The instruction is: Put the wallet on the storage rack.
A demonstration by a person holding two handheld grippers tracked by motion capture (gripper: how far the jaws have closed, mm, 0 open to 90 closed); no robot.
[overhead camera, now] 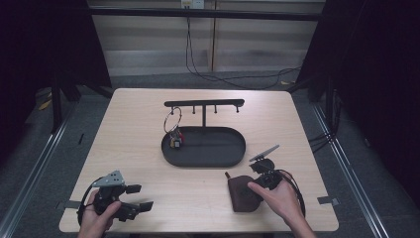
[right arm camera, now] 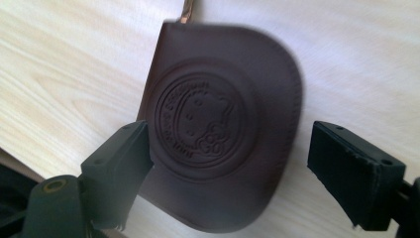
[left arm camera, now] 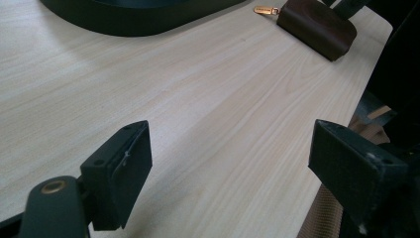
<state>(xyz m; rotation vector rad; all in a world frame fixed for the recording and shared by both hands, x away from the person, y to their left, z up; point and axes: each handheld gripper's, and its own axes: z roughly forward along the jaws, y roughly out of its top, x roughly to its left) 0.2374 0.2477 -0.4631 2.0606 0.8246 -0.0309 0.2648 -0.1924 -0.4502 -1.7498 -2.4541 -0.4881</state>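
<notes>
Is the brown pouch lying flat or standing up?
Flat: the brown pouch lies on the table, embossed face up, between the open right gripper jaws.

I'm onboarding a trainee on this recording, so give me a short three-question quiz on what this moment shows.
1. True or false: the right gripper is shut on the brown pouch.
2. What hangs from the black stand over the tray? A) key ring with keys B) watch C) nothing
3. Which gripper is open above bare table, away from the pouch?

Key
1. False: the jaws stand open on either side of it.
2. A, the key ring.
3. The left gripper.
</notes>
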